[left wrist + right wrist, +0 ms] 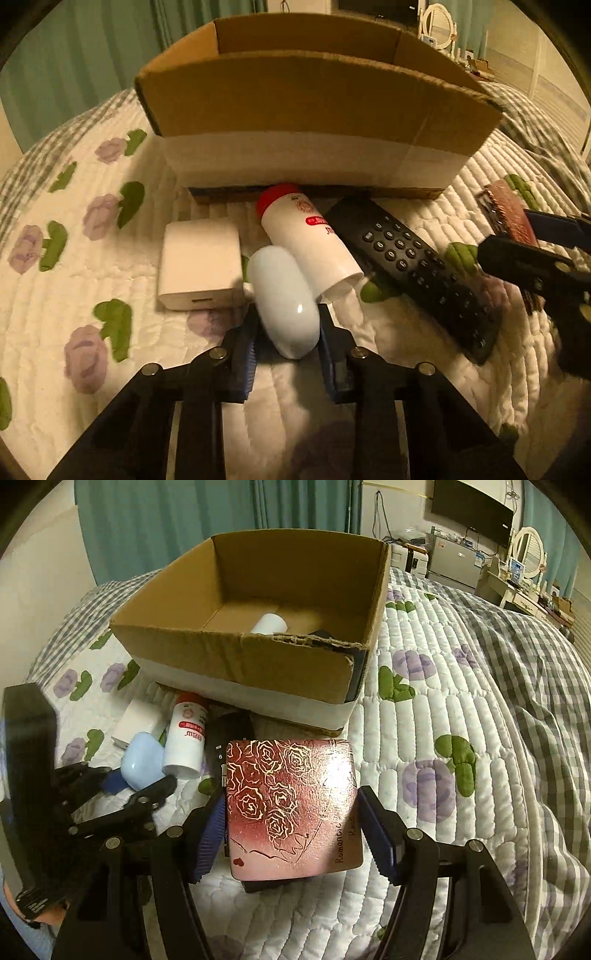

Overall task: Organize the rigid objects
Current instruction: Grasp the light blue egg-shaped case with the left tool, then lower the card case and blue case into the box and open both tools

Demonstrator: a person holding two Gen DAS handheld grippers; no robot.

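The left tool (286,328) pinched a pale blue case (284,302). The right tool (291,834) stood wide around a rose tin (291,805), before the cardboard box (236,664); whether it gripped, I cannot tell.

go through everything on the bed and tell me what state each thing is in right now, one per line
cardboard box: open, a white item inside
pale blue case: closed, between the left gripper jaws
red-capped bottle: capped, lying on its side
remote: face up on the quilt
white charger: lying flat, unplugged
rose-pattern tin: closed, between the right gripper jaws, which are not closed on it
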